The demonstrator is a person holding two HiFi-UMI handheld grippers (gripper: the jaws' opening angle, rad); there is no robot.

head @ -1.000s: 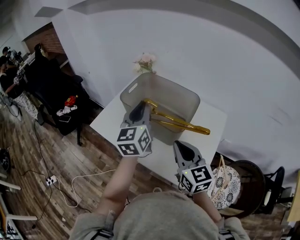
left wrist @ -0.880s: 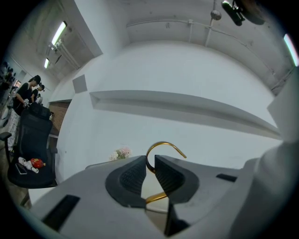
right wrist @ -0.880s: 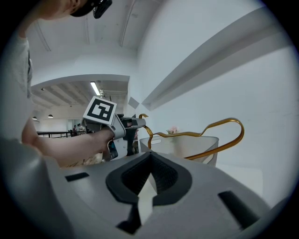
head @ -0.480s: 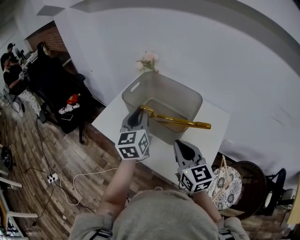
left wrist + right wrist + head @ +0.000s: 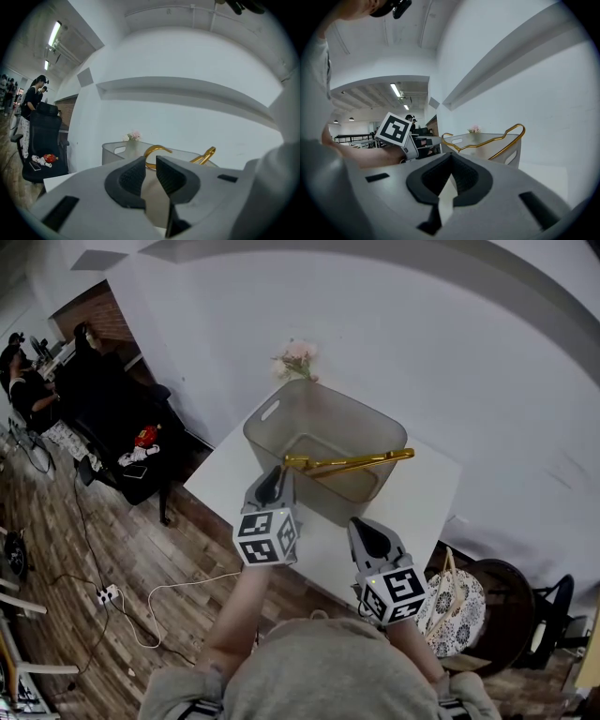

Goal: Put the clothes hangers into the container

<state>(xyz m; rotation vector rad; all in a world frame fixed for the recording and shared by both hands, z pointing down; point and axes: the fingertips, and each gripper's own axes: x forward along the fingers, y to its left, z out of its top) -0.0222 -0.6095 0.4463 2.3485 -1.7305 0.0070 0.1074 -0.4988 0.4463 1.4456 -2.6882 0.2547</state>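
At the far left of the head view a black office chair (image 5: 108, 413) carries a small red object (image 5: 142, 439), and a white power strip (image 5: 101, 599) with its cable lies on the brown wooden floor (image 5: 66, 531).

Right of these stands the white surface (image 5: 422, 493). The left gripper (image 5: 273, 479) hovers over its near left edge, just short of the container and not touching it. Its fingers (image 5: 129, 176) stand a narrow gap apart with nothing between them.

Beyond it, the translucent grey plastic container (image 5: 281, 418) sits on the surface, with a small bunch of pale pink flowers (image 5: 295, 360) behind its far corner. The gold metal clothes hanger (image 5: 347, 463) is in the container. Its hook is down inside at the left, and its right end rests up on the right rim. In the right gripper view the hanger's shoulder rises above the rim.

The right gripper (image 5: 366, 535) hangs over the near edge of the surface, well apart from the container. Its fingers (image 5: 464, 176) are closed tip to tip and hold nothing.

At the far right, beside the surface, stands a round dark stool (image 5: 497, 615) with a patterned cushion (image 5: 450, 610).
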